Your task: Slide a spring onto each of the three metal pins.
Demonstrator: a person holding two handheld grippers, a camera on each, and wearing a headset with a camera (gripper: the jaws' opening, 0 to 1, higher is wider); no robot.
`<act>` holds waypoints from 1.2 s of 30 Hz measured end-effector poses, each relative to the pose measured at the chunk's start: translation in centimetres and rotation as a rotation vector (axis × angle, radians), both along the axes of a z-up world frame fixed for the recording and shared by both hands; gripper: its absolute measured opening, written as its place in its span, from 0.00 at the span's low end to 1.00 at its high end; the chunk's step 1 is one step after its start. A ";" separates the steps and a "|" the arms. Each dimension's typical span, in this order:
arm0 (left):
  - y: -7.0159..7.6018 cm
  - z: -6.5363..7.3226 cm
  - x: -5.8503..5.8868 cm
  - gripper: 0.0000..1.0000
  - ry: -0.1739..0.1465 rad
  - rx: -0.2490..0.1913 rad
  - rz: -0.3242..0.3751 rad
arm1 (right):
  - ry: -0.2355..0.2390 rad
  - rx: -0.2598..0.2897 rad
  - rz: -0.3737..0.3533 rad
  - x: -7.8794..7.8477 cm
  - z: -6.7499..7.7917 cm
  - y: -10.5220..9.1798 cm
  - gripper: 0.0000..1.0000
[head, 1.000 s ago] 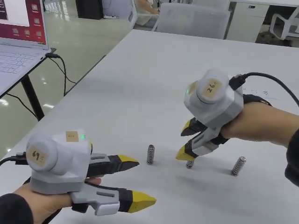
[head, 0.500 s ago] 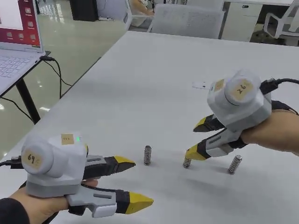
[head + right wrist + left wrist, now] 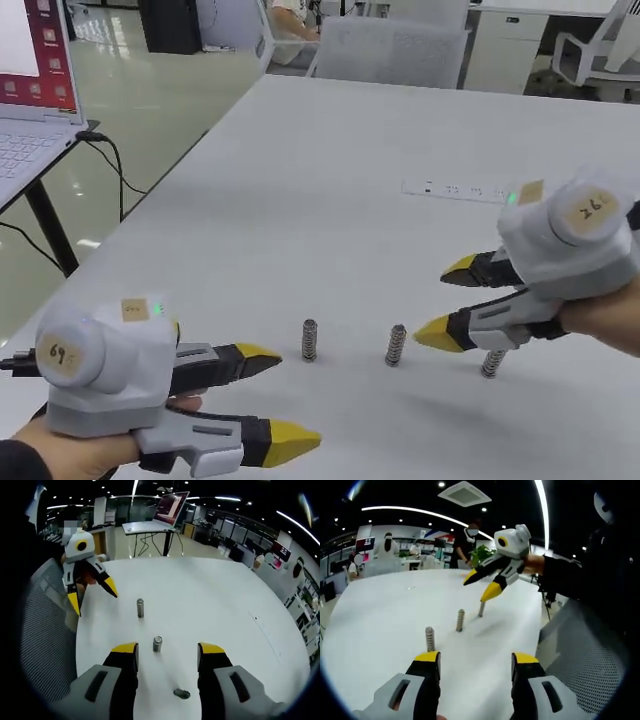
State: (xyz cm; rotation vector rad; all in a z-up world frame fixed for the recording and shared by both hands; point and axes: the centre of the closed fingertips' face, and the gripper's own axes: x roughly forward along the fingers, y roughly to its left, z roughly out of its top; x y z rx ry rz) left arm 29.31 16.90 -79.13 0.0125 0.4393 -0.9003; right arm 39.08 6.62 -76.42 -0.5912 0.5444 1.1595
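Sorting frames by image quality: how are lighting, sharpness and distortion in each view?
Head view: even light, sharp; soft shadow on the table under the right claw. Left gripper view: fisheye curves the table edge; ceiling strip lights glare. Right gripper view: same curving, dark surroundings, bright tabletop.

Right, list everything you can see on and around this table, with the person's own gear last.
springs: three, silver, standing in a row on the table between the grippers
table: one, white, centre
power strip: one, white, far right of the table
laptop: one, silver with a red screen, on a stand at far left
cable: one, black, hanging from the laptop
chair: one, grey, past the table's far edge
left gripper: one, grey with yellow-tipped black jaws, near left, open
right gripper: one, same colours, right, open
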 end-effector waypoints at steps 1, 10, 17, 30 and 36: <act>0.0 0.0 0.0 0.52 0.000 0.000 -0.001 | 0.000 0.010 -0.004 0.0 0.0 -0.2 0.46; 0.1 0.0 0.1 0.53 -0.002 -0.003 0.006 | -0.008 0.083 -0.060 -0.4 0.1 -2.0 0.48; 0.2 0.1 0.2 0.54 -0.006 -0.008 0.014 | -0.009 0.118 -0.101 -1.1 -0.4 -3.5 0.49; 0.2 0.1 0.2 0.56 -0.003 -0.008 0.017 | -0.027 0.177 -0.162 -2.0 -1.6 -6.1 0.54; 0.2 0.2 0.2 0.57 -0.002 -0.010 0.024 | -0.028 0.185 -0.178 -2.6 -2.6 -6.8 0.59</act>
